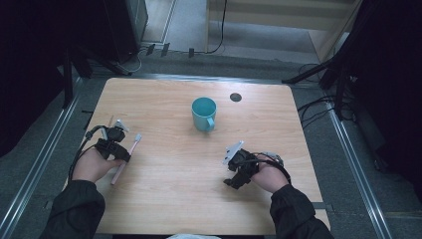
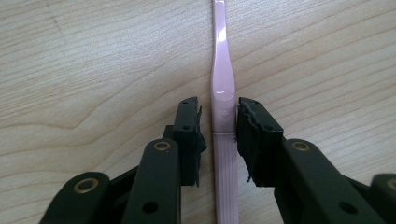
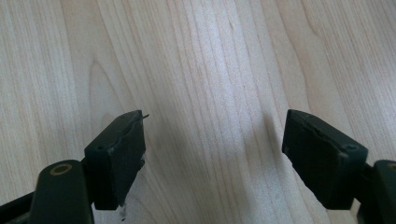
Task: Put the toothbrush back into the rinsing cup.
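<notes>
One toothbrush (image 2: 223,107) | between left claw (image 2: 218,126) jaws | flat on table (image 2: 93,70)

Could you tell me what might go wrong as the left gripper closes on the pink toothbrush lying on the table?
The left gripper straddles the pink toothbrush, with a sliver of gap at each pad. The handle is thin and lies flat on the table, so the pads may scrape the wood or pinch too high and let it slip. Gripped well behind its head, the toothbrush could also tilt when lifted.
</notes>
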Tool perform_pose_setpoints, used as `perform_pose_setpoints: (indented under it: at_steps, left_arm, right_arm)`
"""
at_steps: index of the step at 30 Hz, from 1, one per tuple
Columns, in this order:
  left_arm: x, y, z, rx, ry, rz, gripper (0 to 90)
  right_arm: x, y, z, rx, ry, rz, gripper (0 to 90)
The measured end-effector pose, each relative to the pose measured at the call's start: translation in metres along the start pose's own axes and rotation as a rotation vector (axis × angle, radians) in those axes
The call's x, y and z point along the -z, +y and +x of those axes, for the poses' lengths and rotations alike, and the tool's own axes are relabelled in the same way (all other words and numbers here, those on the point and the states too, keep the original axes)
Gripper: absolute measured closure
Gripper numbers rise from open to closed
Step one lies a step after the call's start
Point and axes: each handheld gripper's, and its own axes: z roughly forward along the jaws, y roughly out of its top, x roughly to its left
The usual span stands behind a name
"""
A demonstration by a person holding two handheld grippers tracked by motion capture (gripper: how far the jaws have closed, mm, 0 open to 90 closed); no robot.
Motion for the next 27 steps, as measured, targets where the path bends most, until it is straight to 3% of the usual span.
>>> perform_pose_setpoints:
  at_steps: [11, 25, 27]
  left_arm:
    - [-0.0002, -0.0003, -0.0019, -0.022, 0.017, 0.006, 76.5]
    - [0.0004, 0.0003, 0.0054, -0.010, -0.031, 0.010, 78.2]
    - [0.0004, 0.0003, 0.0070, -0.010, -0.024, 0.008, 78.3]
  right_arm:
    - [-0.0012, 0.0001, 0.0003, 0.012, 0.001, 0.003, 21.4]
    - [-0.0012, 0.0001, 0.0004, 0.013, 0.000, 0.003, 21.4]
    - [-0.0011, 0.0001, 0.0003, 0.014, -0.001, 0.004, 21.4]
